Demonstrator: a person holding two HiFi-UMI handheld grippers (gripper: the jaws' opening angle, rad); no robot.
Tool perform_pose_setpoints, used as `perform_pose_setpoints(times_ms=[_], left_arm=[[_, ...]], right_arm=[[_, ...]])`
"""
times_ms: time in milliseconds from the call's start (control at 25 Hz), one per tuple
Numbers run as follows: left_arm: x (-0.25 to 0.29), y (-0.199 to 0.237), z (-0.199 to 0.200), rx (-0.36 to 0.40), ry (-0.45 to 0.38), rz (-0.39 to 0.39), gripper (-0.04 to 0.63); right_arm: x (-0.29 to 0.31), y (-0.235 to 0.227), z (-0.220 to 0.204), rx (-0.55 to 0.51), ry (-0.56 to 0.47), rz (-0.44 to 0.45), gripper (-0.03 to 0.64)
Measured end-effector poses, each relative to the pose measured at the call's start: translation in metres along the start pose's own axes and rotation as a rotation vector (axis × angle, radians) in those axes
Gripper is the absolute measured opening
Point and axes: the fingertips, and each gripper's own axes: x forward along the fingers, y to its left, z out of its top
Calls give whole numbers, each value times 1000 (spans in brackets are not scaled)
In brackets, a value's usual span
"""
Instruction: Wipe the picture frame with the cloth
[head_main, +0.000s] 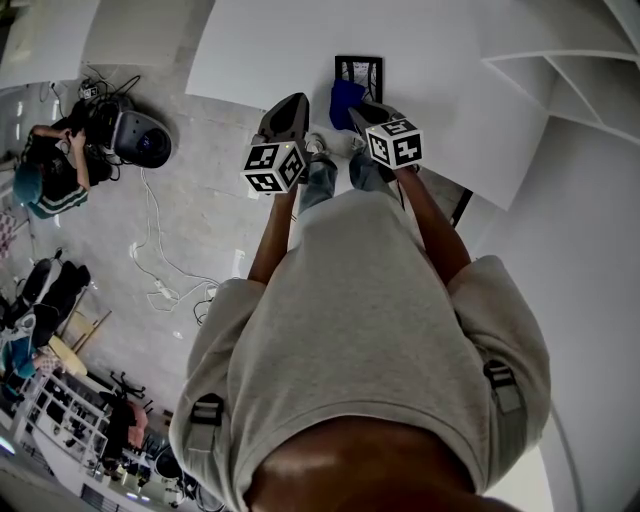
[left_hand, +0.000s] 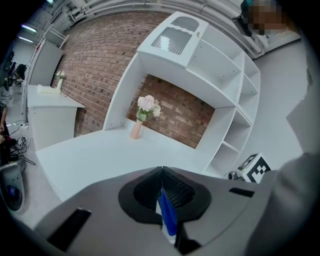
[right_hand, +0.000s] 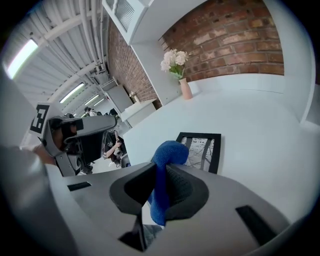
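In the head view a grey knit shirt fills the lower frame, and both bare forearms reach straight ahead towards the top centre, side by side and nearly parallel. The left gripper (head_main: 295, 103) hangs over the table (head_main: 250, 50) edge; its own view shows the ribbed black pads pressed together at the tips, with a thin blue strip in the slit behind them that cannot be identified. The right gripper (head_main: 362, 115), just to its right, is clamped on the cloth (head_main: 345, 98). The right gripper view alone shows how: the blue, fleecy cloth (right_hand: 170, 154) is pinched between the pads, with a rounded fold bulging above them and a tail hanging below. Just beyond that fold the picture frame (right_hand: 202, 149) lies flat on the smooth white tabletop, a black rectangular border around a pale line print; in the head view it sits at top centre, just past the cloth. Only the gripper views show farther back: a slim pink vase (right_hand: 185, 88) of pale flowers, white shelving (left_hand: 235, 115) and a rough red brick wall (right_hand: 225, 40).
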Motion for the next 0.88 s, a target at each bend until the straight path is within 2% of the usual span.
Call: perform_pose_setpoints(times_ms=[360,880], left_arm=[[12,-9,3,18,11,-32,15],[31,-29,6,47,29,-89,15]], right_arm=[[-14,-43,-17,71,8,-74,63],[-55,-96,-28,102,-2,-184,63]])
